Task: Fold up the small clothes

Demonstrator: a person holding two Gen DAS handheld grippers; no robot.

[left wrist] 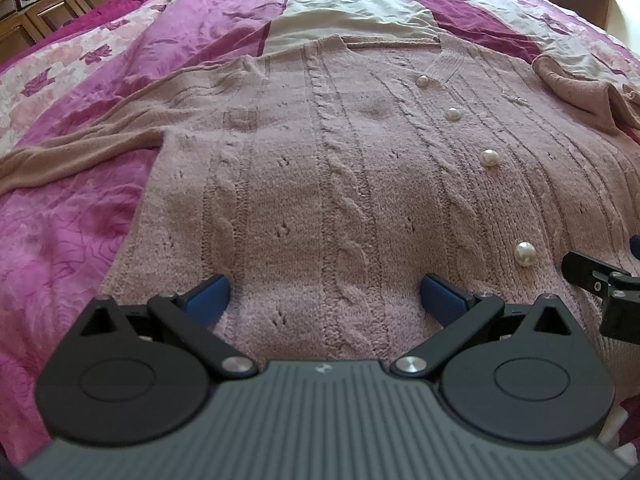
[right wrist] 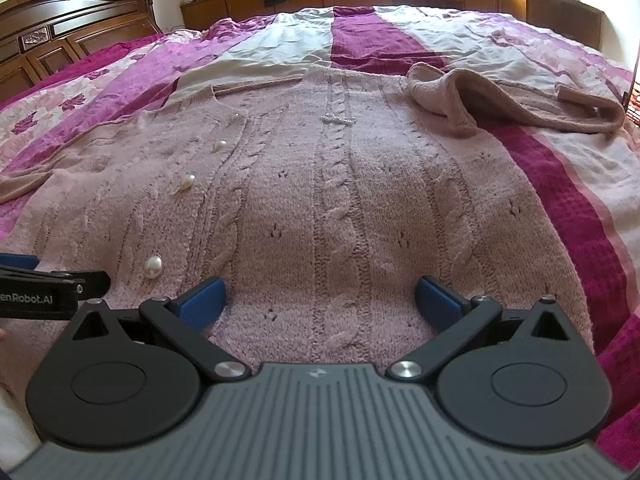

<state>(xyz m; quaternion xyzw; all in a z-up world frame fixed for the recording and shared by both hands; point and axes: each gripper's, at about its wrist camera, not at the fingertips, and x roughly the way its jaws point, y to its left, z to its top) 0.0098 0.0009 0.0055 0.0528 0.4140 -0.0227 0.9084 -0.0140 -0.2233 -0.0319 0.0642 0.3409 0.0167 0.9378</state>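
A pink cable-knit cardigan (left wrist: 320, 168) lay spread flat, buttons up, across the bed (left wrist: 68, 216), its hem at the near edge. The left hand-held gripper (left wrist: 325, 294) and the right hand-held gripper (right wrist: 320, 294) both hovered over the hem, fingers apart, holding nothing. The right sleeve (right wrist: 480, 100) looked bunched — possibly doubled under. A shallow pinch might catch only the top layer, and the pearl buttons (left wrist: 489, 157) could snag.

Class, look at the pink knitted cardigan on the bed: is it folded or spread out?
Spread out: the cardigan lies flat, buttoned front up, one sleeve stretched sideways.
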